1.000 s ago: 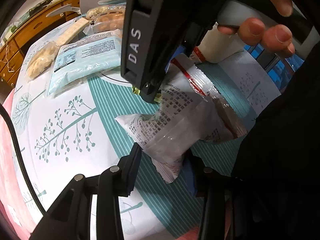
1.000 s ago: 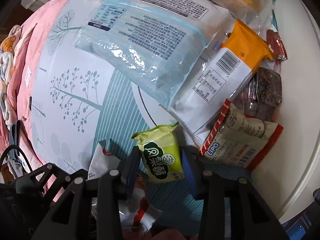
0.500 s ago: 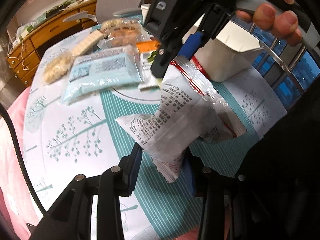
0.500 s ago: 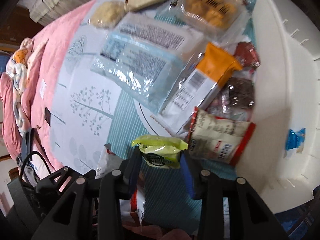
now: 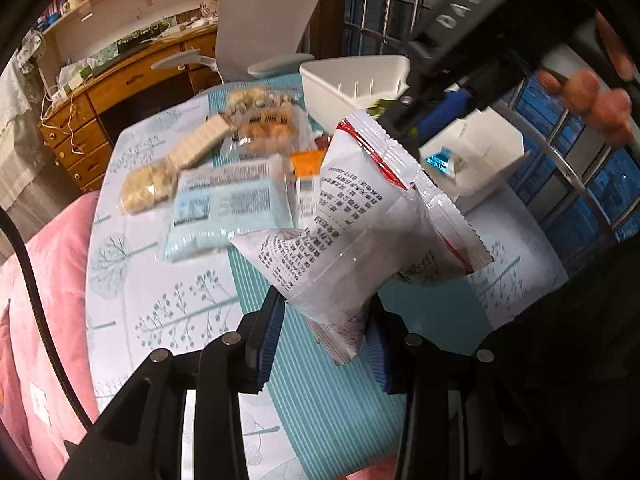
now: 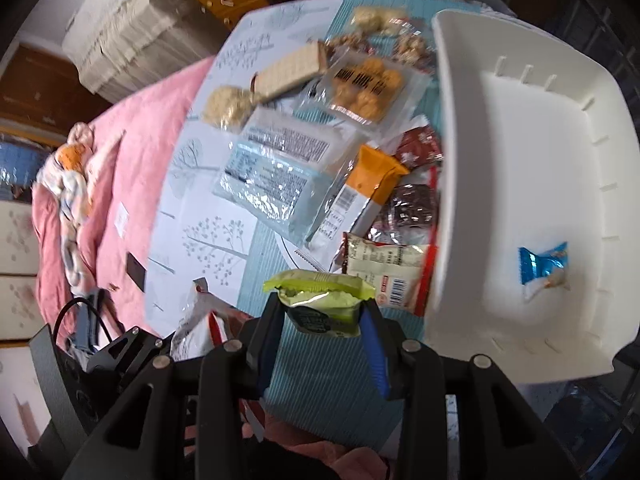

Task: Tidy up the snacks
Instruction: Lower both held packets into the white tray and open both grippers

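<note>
L gripper clamped on white printed snack bag, held above tablecloth. R gripper pinching green snack pack, lifted just beside white bin. Blue candy wrapper lying inside bin; other snacks heaped on cloth beyond, incl. pale-blue pkg.

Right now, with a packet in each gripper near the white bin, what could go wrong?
The right gripper pinches only the lower part of the green packet, so it might slip out before reaching the white bin. The left gripper holds the white-and-red packet by one corner; the right gripper is close above it, so they could collide.
</note>
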Tool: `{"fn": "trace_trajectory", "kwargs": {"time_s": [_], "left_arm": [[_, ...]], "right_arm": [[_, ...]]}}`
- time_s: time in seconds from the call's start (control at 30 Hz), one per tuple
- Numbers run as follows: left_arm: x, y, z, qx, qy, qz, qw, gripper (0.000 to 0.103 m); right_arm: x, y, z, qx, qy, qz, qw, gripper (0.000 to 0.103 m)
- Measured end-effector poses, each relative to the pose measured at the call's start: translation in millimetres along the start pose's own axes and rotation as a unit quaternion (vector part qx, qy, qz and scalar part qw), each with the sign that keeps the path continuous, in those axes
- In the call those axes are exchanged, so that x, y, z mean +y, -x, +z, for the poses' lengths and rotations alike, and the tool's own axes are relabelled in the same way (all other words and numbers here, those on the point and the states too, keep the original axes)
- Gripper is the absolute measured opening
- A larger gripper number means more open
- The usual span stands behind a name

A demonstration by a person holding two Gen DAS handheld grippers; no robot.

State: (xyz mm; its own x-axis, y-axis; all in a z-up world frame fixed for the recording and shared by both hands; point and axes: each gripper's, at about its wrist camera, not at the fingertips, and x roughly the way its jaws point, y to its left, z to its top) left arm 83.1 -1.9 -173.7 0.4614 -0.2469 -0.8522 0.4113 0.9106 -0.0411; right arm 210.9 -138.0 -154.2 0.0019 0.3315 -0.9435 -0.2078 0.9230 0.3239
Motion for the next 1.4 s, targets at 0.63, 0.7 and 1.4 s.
{"fn": "trace_trajectory", "kwargs": {"time_s": [0.63, 0.7, 1.4], "left_arm": [[-82.1, -5.1, 104.9, -0.041, -0.044, -0.049, 0.9970, 0.038], [-90.4, -11.9, 115.4, -0.038, -0.044, -0.056, 0.9968, 0.038], [-126.7, -60.3, 154.9, 0.033, -0.016, -0.045, 0.9983, 0.065]], "right_arm": [[-118.4, 76.2, -38.7, -0.095, -0.124, 0.033, 0.987, 0.038], [-133.3, 80.0, -42.3, -0.098, -0.138, 0.034, 0.985, 0.038], [-218.8, 71.6, -65.6, -0.081, -0.237, 0.063, 0.966, 0.057]]}}
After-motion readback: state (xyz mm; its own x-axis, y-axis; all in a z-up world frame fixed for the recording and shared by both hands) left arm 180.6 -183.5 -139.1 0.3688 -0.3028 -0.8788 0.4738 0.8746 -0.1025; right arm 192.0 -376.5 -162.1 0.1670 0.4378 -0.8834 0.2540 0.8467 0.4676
